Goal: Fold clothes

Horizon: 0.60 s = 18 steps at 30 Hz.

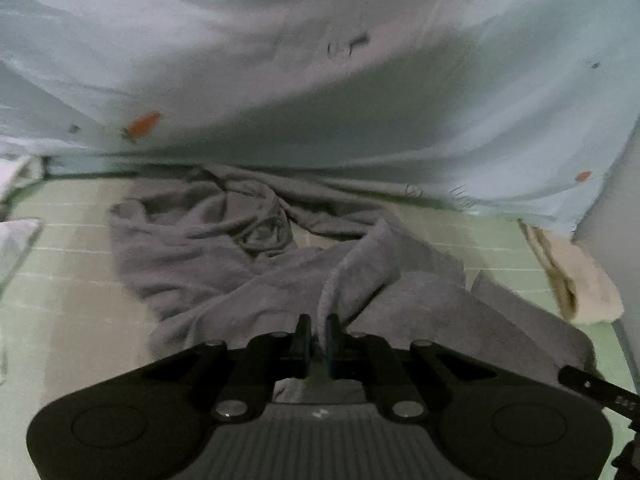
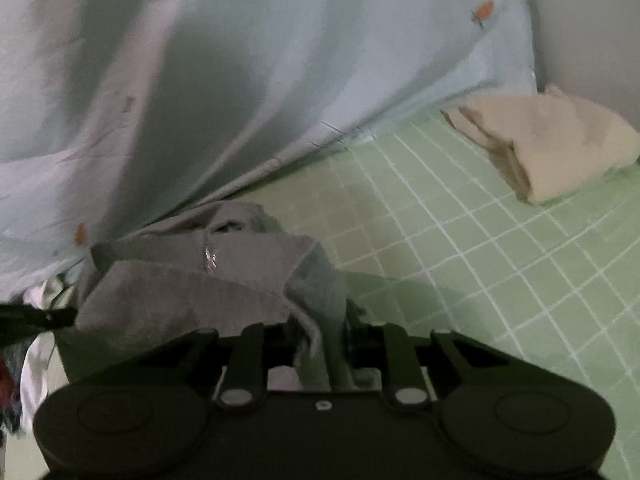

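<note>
Pinching a raised fold of the grey garment [image 1: 248,256], the left tool [image 1: 318,332] is clamped; the right tool [image 2: 320,336] grips another bunch above the green checked surface [image 2: 460,240].

A: What is the grey garment [image 1: 208,248] looking like?

B: It is lying crumpled on the green checked sheet [image 1: 72,248], bunched in soft folds, with its far end reaching the hanging pale blue cloth [image 1: 320,92].

A: And the near part?

B: One ridge is rising toward the left hand-held gripper [image 1: 318,334], whose jaws are pinching it. In the right wrist view another fold [image 2: 320,300] is sitting clamped in the right hand-held gripper [image 2: 320,344], lifting off the sheet.
</note>
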Each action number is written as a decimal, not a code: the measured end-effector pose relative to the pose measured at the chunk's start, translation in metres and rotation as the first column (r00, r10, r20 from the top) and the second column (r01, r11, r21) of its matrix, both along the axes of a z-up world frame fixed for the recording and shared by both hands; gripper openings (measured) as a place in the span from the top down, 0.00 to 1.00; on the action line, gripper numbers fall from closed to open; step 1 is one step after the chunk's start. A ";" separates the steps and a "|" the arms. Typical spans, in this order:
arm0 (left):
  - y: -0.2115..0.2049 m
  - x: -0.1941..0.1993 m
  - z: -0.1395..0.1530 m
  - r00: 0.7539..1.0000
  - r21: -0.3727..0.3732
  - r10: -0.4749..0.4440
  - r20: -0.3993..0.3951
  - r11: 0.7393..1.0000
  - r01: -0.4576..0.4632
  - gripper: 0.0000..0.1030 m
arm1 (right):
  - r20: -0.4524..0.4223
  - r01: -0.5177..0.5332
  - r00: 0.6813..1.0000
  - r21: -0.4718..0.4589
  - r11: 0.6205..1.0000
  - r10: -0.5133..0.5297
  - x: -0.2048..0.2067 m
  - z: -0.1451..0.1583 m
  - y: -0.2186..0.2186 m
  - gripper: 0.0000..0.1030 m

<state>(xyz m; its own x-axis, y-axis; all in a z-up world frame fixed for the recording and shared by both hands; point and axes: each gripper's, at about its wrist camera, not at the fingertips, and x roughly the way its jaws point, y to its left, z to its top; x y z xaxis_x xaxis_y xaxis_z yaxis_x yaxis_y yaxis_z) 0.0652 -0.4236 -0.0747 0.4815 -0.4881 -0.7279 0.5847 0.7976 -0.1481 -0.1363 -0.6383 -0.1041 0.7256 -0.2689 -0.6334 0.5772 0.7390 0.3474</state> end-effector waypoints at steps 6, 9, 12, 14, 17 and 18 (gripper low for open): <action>0.071 -0.077 0.016 0.998 0.004 0.056 0.020 0.998 -0.057 0.93 | 0.036 -0.052 0.998 -0.007 0.999 0.052 -0.059 0.003 0.035 0.81; 0.106 -0.111 0.006 0.996 0.053 0.084 -0.003 0.995 -0.084 0.96 | 0.017 -0.057 0.998 0.011 0.998 0.057 -0.087 -0.004 0.052 0.90; 0.133 -0.132 -0.012 0.993 0.115 0.101 -0.059 0.989 -0.094 0.98 | -0.035 -0.049 0.998 0.014 0.999 0.049 -0.112 -0.014 0.066 0.92; 0.146 -0.144 -0.026 0.989 0.165 0.106 -0.102 0.982 -0.088 0.98 | -0.068 -0.032 0.997 0.039 0.999 0.034 -0.128 -0.023 0.070 0.93; 0.157 -0.156 -0.035 0.986 0.219 0.121 -0.113 0.971 -0.095 0.98 | -0.099 -0.004 0.995 0.065 0.998 0.010 -0.144 -0.032 0.075 0.93; 0.162 -0.156 -0.034 0.985 0.216 0.129 -0.114 0.971 -0.103 0.96 | -0.102 0.004 0.995 0.067 0.998 0.003 -0.146 -0.033 0.076 0.92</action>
<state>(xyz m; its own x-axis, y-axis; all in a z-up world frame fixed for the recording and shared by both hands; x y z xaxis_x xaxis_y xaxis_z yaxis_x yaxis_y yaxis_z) -0.0912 -0.2621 -0.1088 0.4233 -0.2654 -0.8662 0.4735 0.8800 -0.0382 -0.2824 -0.5621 -0.1373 0.6560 -0.2240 -0.7207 0.6126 0.7158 0.3352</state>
